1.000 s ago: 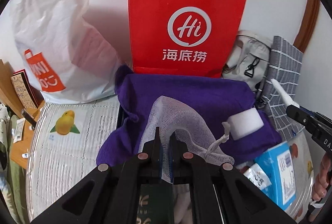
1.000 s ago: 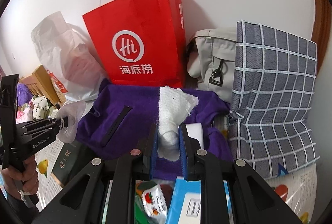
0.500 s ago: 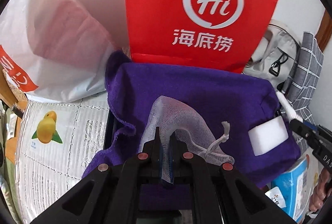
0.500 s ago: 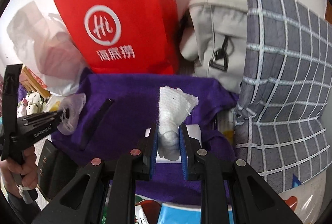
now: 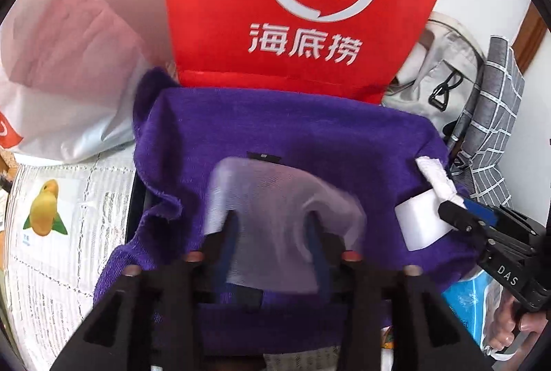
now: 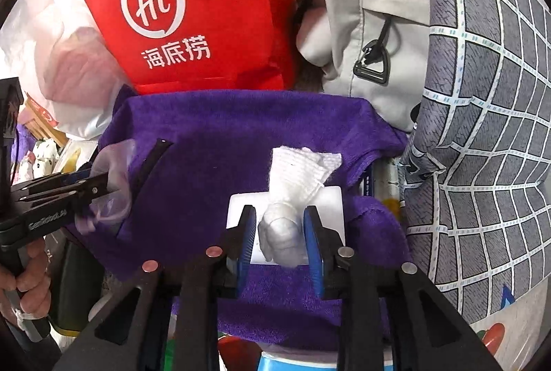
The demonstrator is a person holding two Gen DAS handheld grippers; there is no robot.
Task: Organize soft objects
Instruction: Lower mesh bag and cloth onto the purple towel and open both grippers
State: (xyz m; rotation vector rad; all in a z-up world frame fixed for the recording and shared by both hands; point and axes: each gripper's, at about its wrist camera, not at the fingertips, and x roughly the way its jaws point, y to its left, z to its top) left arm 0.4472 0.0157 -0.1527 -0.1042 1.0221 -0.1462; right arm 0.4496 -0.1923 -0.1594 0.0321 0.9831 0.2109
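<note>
Two jaws parted | white mesh point(image 5: 275, 216); white cloth point(image 6: 296, 178) | on purple towel point(image 6: 241, 130)

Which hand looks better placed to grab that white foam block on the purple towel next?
Right. The white foam block lies directly ahead of the right gripper, though a white cloth sits between its fingers. From the left gripper, it lies off to the side.
</note>
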